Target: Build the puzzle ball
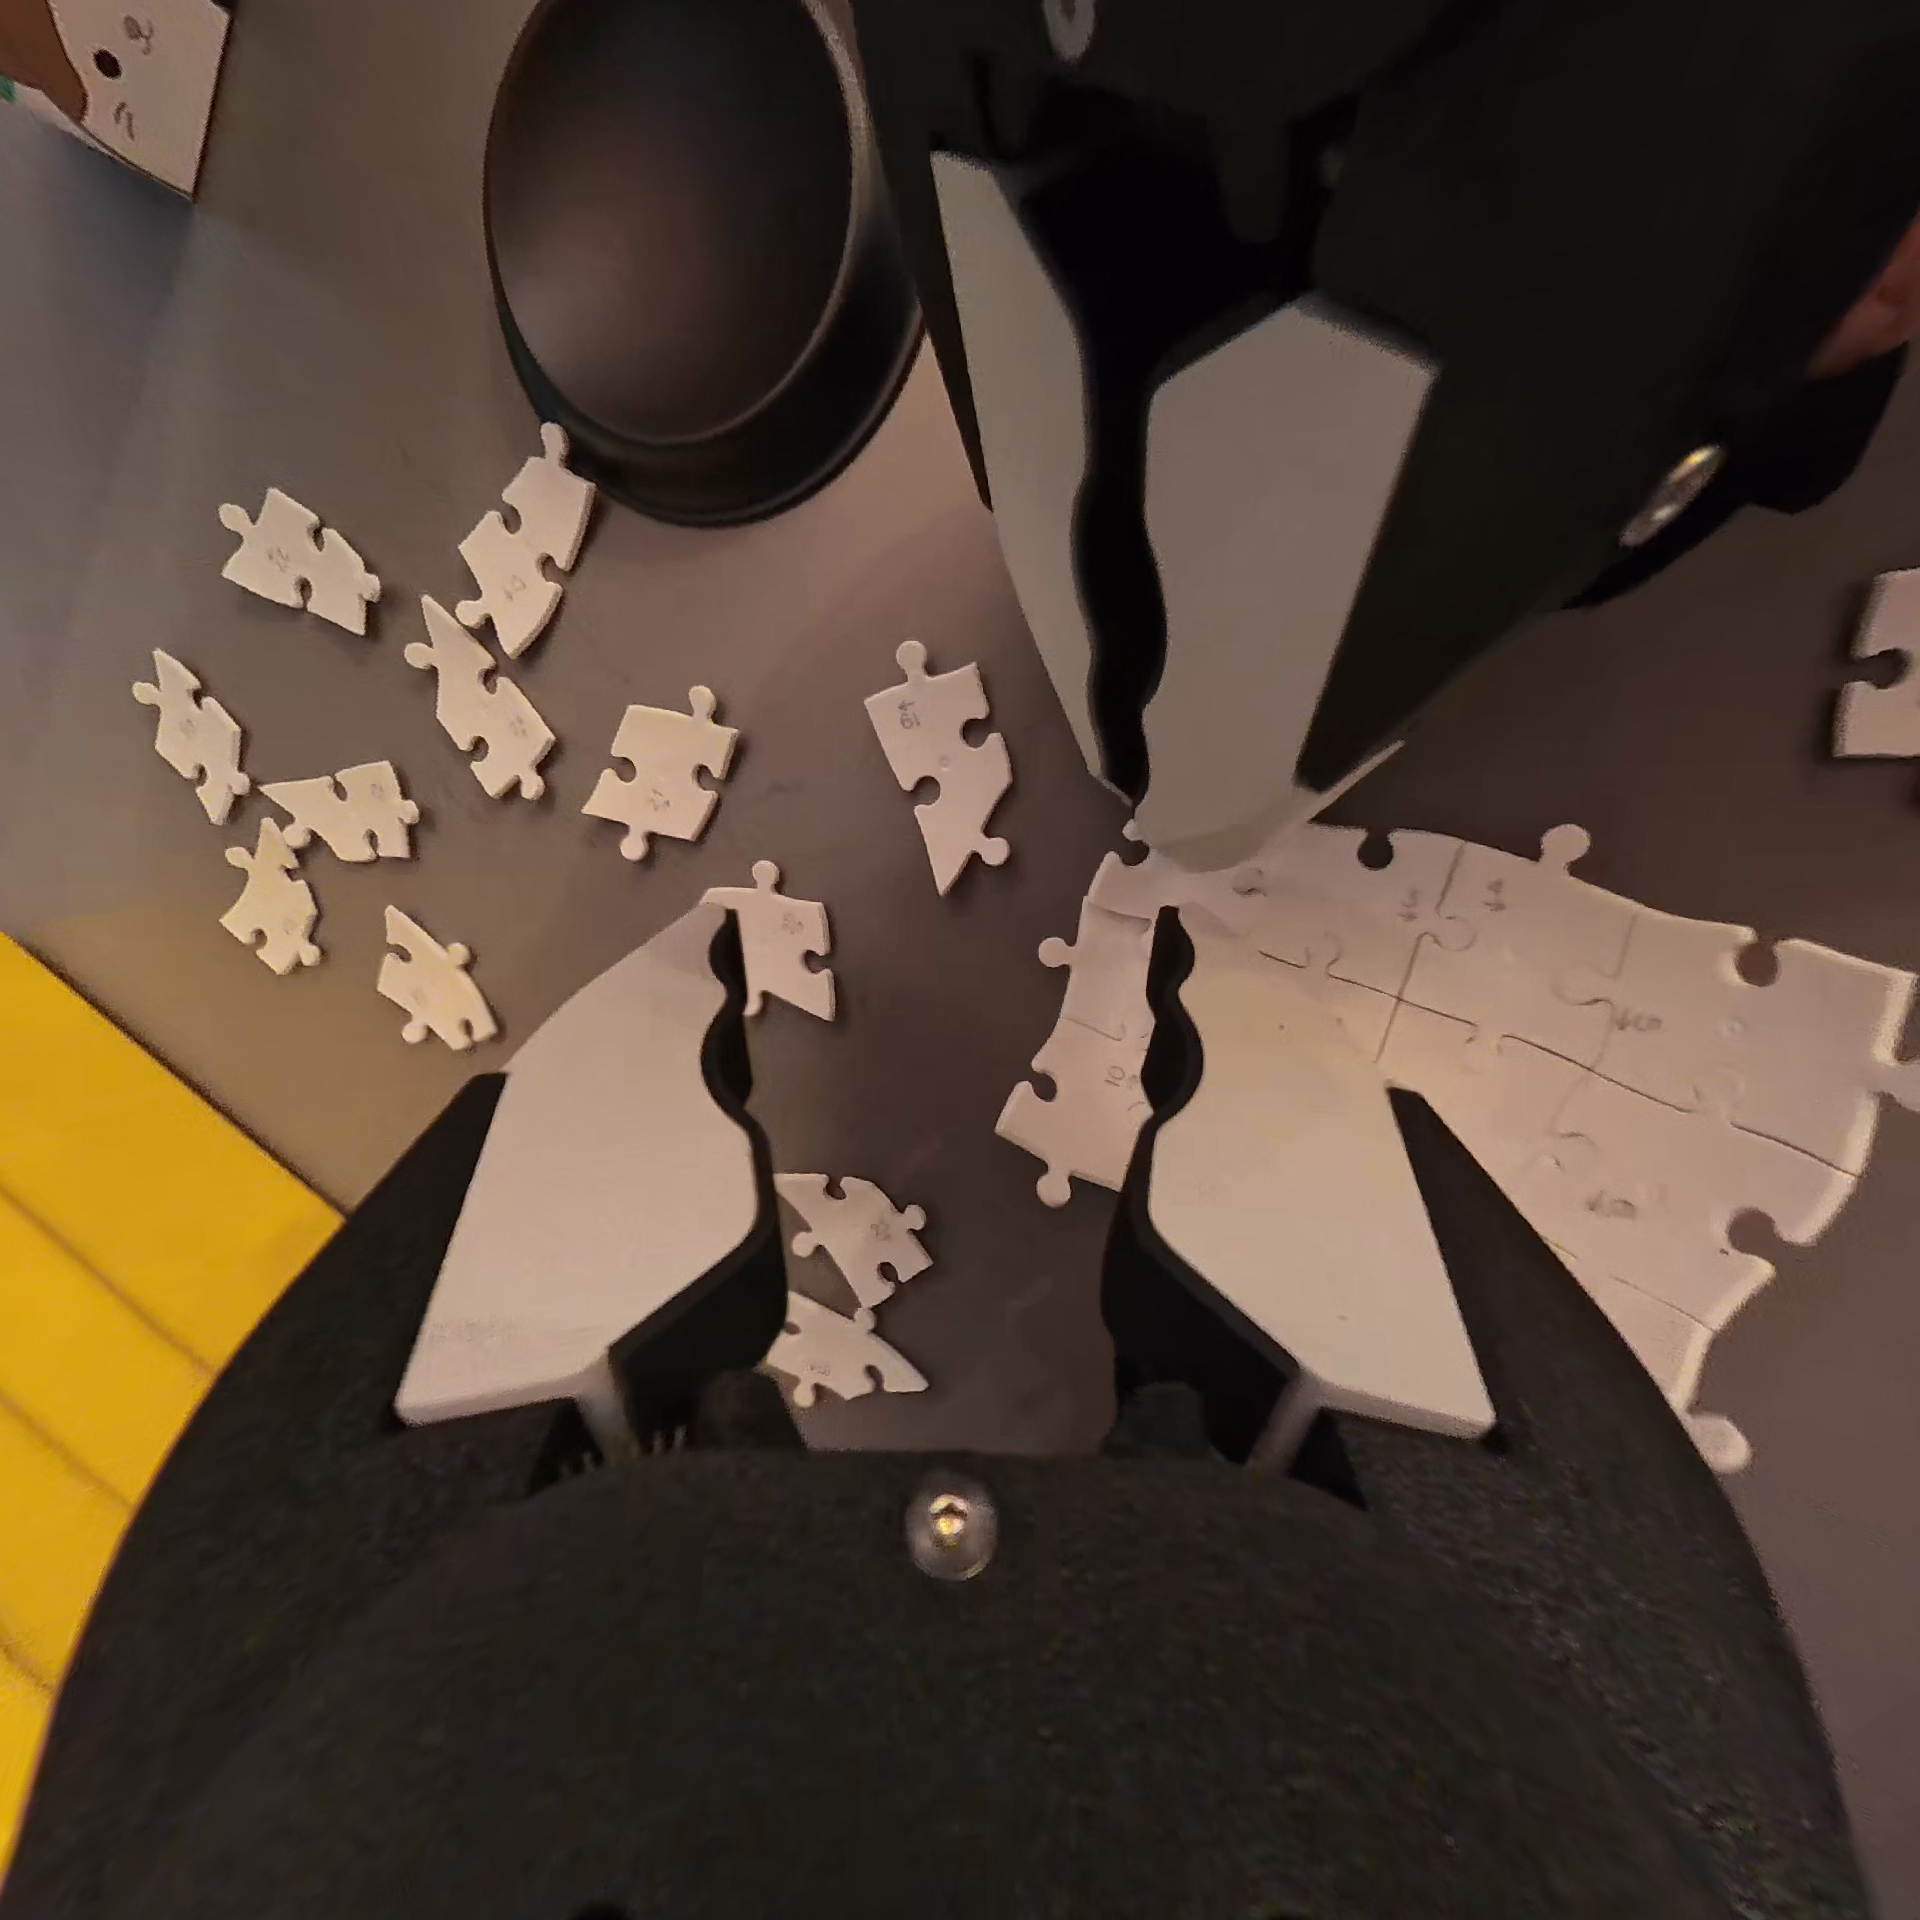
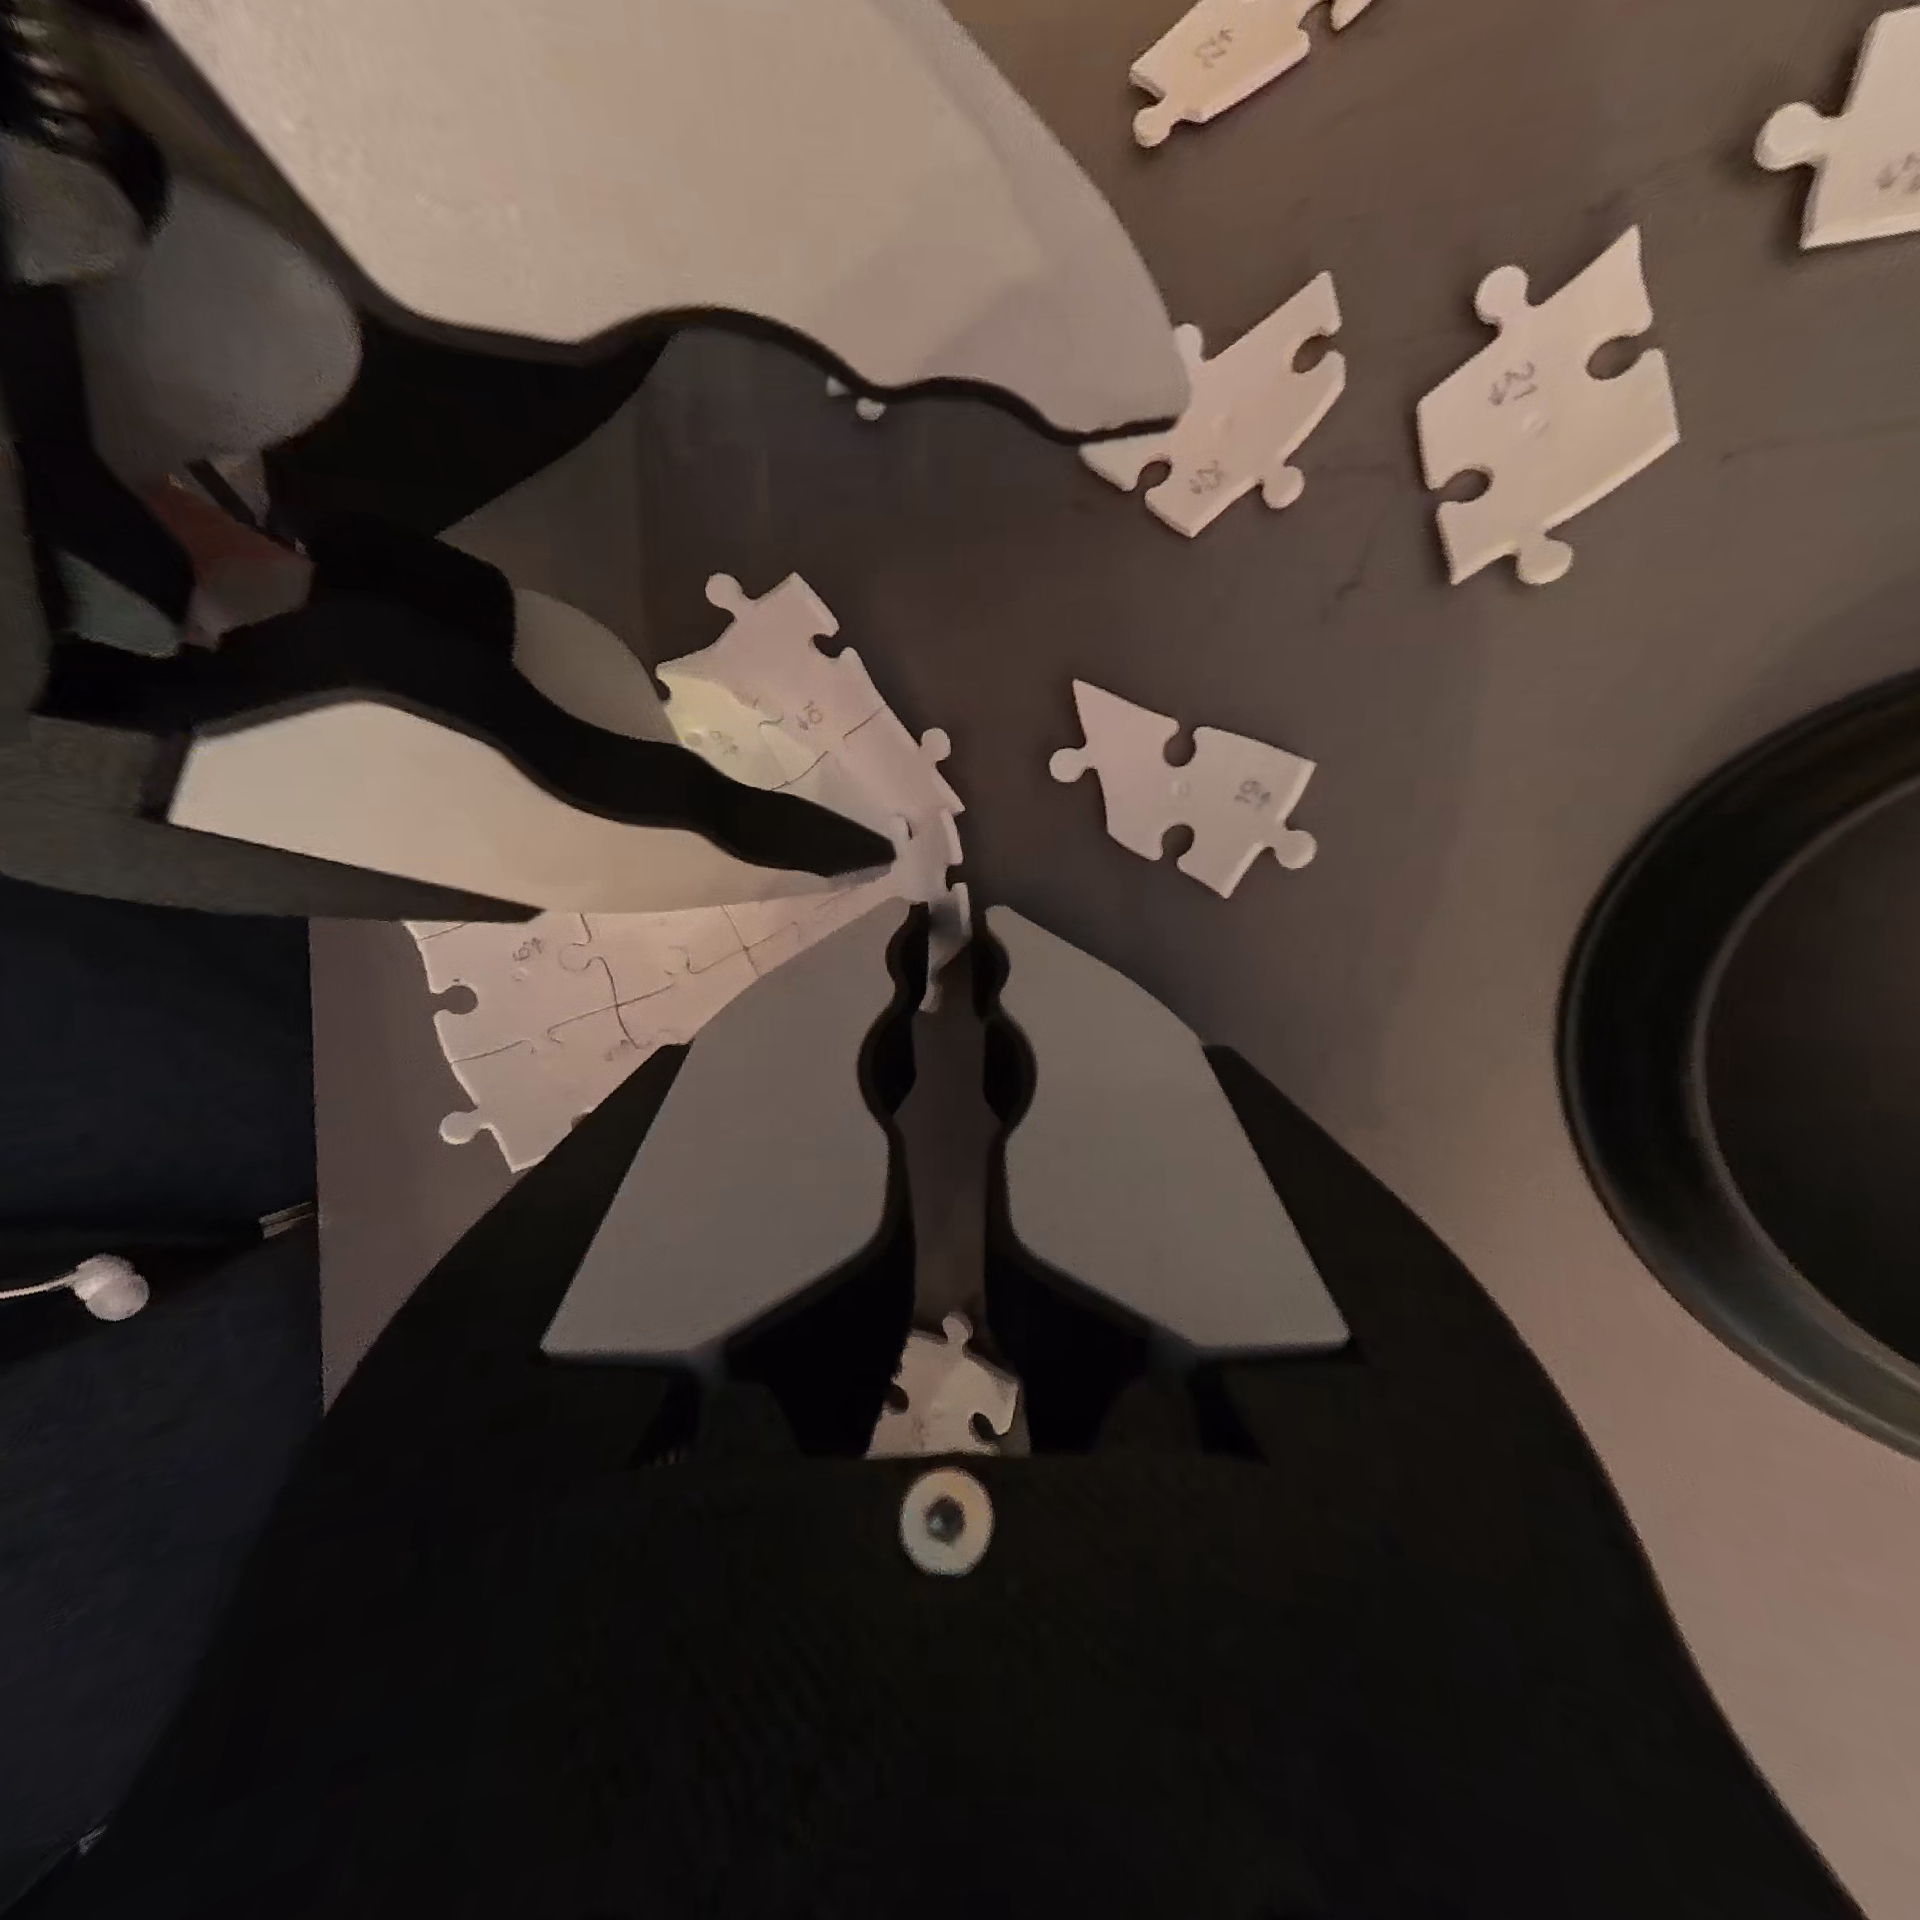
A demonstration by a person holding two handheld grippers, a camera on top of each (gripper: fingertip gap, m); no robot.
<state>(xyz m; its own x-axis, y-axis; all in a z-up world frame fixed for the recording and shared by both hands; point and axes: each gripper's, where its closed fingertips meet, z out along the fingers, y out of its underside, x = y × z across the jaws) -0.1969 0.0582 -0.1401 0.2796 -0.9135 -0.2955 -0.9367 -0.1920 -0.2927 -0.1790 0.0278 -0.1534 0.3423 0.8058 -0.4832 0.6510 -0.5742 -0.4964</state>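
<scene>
A curved sheet of joined white puzzle pieces (image 1: 1558,1039) lies on the grey table; it also shows in the right wrist view (image 2: 623,987). My left gripper (image 1: 940,914) is open, its right finger (image 1: 1268,1195) resting on the sheet's left part. It shows from the left in the right wrist view (image 2: 1034,634). My right gripper (image 2: 953,914) is shut on a small white puzzle piece (image 2: 951,935) at the sheet's edge. In the left wrist view it comes down from the top (image 1: 1138,821).
Several loose white pieces (image 1: 665,769) lie left of the sheet, one (image 2: 1184,800) close to my right fingertips. A black bowl (image 1: 675,260) stands behind them (image 2: 1766,1091). A yellow surface (image 1: 104,1195) is at the left. Dark-clothed legs (image 2: 156,1039) are at the table's edge. The left tips stand about 11 cm off the black bowl (image 1: 675,260).
</scene>
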